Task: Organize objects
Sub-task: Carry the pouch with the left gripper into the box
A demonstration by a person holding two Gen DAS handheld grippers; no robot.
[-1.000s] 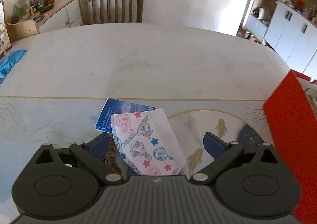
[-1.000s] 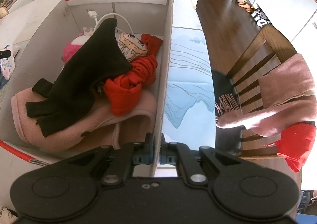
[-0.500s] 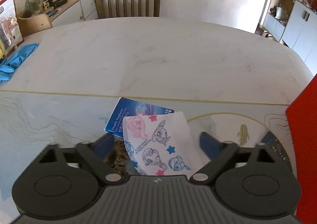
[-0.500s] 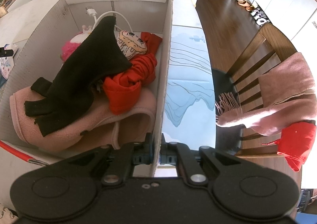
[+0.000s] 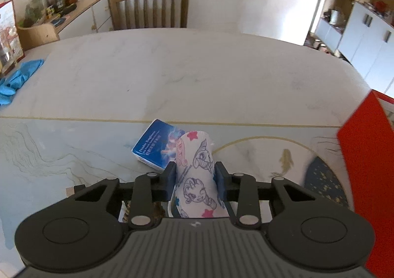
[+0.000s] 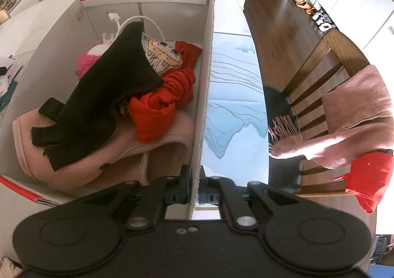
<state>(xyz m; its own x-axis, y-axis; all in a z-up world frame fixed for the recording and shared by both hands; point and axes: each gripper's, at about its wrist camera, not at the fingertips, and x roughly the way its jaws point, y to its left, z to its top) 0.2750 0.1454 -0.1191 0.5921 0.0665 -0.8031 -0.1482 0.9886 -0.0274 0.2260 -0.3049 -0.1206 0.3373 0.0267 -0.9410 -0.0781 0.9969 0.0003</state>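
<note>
Glossy marble table (image 5: 197, 73), corrugated cardboard box (image 6: 206, 76)

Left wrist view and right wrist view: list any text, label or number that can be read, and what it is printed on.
"Double" begins the white line on the blue packet; the rest is too blurred.
Pony-print pack in the closing left gripper: small slanted print, unreadable.
Cardboard box, held by the right gripper: no lettering visible.

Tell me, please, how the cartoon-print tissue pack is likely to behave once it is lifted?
The tissue pack already bows between the closing left gripper, so it is probably soft and squashy. It looks light. Its wrapper may be slippery, so it could slide.
</note>
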